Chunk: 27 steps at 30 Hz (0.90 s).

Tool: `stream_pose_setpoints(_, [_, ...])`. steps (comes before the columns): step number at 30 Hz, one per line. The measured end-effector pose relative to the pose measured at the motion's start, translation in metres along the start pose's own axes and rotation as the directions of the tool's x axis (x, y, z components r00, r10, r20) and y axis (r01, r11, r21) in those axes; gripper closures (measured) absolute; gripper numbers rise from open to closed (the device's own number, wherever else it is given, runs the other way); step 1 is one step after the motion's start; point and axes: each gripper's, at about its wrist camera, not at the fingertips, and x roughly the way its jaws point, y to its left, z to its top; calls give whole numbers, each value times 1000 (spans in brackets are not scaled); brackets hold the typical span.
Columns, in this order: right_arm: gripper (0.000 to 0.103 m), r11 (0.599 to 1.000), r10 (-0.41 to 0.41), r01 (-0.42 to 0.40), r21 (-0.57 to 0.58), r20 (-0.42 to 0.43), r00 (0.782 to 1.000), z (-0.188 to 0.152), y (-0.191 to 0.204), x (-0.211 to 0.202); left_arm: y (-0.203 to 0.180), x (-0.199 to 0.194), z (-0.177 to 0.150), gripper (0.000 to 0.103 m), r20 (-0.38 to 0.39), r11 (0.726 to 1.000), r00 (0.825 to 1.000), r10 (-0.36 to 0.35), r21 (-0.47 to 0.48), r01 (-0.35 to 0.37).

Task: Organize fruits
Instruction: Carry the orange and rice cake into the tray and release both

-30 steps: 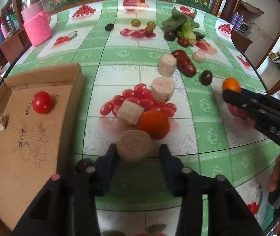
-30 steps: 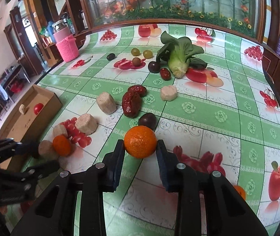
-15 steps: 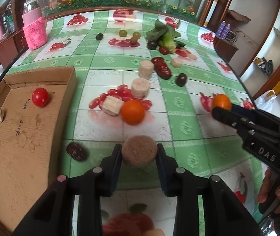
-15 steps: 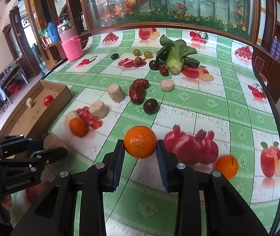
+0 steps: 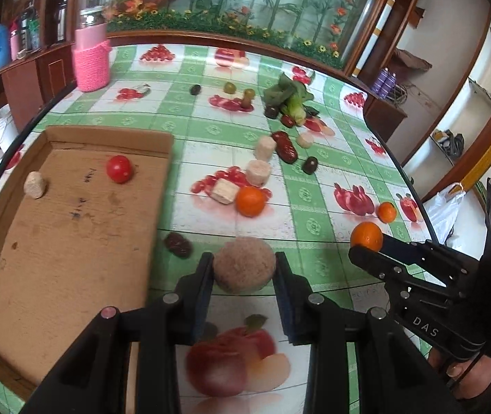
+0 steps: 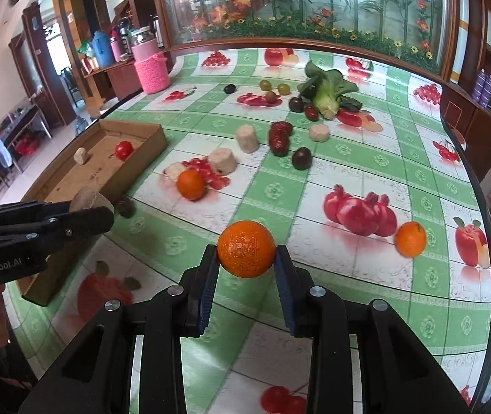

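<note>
Right now both claws are loaded. Right gripper (image 6: 246, 267) is clamped on an orange (image 6: 246, 253), lower centre of the right wrist frame, lifted off the table (image 6: 366, 158). Left gripper (image 5: 244, 283) has just been closing and is clenched on a brown round cake (image 5: 244, 264), lower centre of its own frame, just right of the cardboard tray (image 5: 73, 227) at left.

Risks, as I judge them – the orange is round and pinched only at its sides, so a quick swing toward the tray could roll it out of the pads. The brown cake looks crumbly; too hard a squeeze may break it. The two grippers sit near each other, so both heading for the tray at once could collide. A high drop could bounce things over the tray's low wall.

Counts:
- oranges: three – one held, one (image 6: 191, 184) mid-table, one (image 6: 411, 239) at right
- tomato (image 5: 119, 169): one, in the tray
- pale chunk (image 5: 35, 184) in tray: one
- pale cakes loose on the table: four, plus the held one
- leafy green (image 6: 324, 95): one, upper centre
- small dark or green fruits: several, too small to count surely
</note>
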Motion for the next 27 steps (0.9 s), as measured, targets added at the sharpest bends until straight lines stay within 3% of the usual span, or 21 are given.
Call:
stream_pose_setpoints(17, [71,980,138,-137,-148,-3,990,37,120,22,117,-49,-14,66,52,976,991,122,-185,-111])
stream_pose_setpoints(27, [71,953,201,-204,-226,-38,979,65,183,53,168,-45,-16,66,33,949,981,193,-260,-179])
